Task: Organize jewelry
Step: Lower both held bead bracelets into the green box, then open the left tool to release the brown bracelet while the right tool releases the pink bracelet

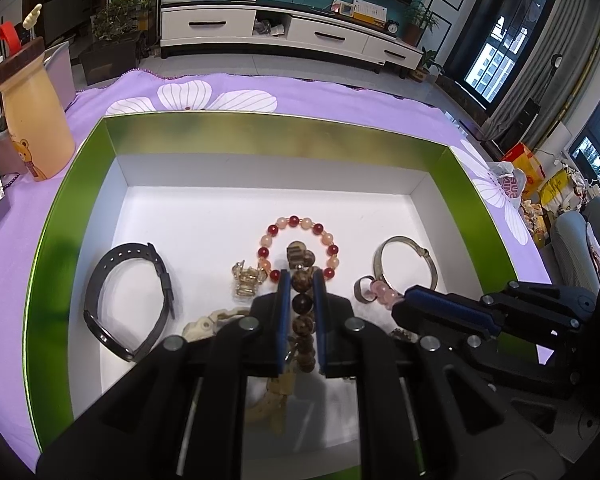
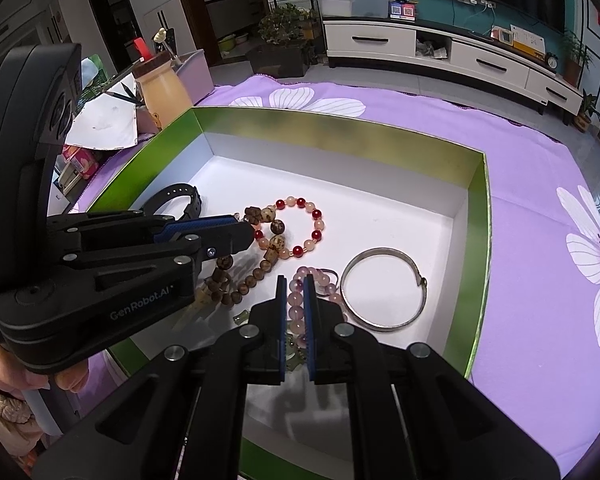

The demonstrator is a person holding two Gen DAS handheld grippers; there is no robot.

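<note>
Inside the green-walled box (image 2: 476,216), the left tongs (image 1: 302,280), their housing reading "GenRobot.AI", are pinching a brown wooden bead strand (image 1: 302,304), while the right tongs (image 2: 296,284) are pinching a pink bead bracelet (image 2: 296,300) just beside a silver bangle (image 2: 382,286).

1 box (image 1: 76,184). Inside: 3 bead strings — red/peach (image 1: 300,246), brown (image 1: 302,304), pink (image 2: 296,300). 1 bangle (image 2: 382,288), 1 black strap (image 1: 128,300), 1 ring (image 1: 365,289), 1 gold trinket (image 1: 247,282).
</note>
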